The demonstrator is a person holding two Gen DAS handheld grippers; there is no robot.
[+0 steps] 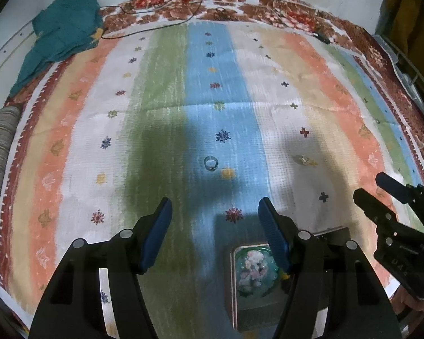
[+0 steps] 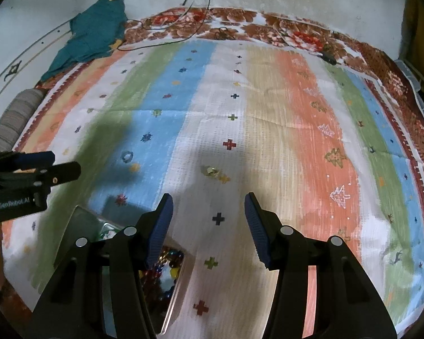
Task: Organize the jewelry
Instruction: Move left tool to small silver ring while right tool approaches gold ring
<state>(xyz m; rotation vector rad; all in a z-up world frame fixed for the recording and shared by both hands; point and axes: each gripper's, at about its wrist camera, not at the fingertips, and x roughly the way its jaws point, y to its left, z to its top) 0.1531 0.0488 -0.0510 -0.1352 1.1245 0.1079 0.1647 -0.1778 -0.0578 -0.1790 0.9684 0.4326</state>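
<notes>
Covering almost the whole bed, the striped cloth (image 1: 166, 90) is the biggest thing, and it is soft and a little wrinkled, so I judge that a finger pressing down can drag a fold and move the small pieces away.

Next in size is the metal jewelry box (image 2: 79, 220), standing open at the near edge, partly under both tools, with coloured beads (image 2: 166, 265) inside and a flower picture (image 1: 254, 268) seen in its lid. A careless lowering of either tool can knock this box or tip the lid, and then the beads can spill on the cloth.

The left gripper (image 1: 214, 220) has its jaws wide apart and holds nothing. The right gripper (image 2: 209, 214) is also spread wide and empty. They are near each other, so they can collide if both reach to the middle together.

The ring (image 1: 211, 163) lies flat on the blue stripe, ahead of the left gripper. It is thin, so the pads can slide over it or flick it away.

The gold piece (image 2: 212, 171), smallest and crumpled, lies on the white stripe ahead of the right gripper. I cannot tell what it is; if it is a chain, it can slip out.
</notes>
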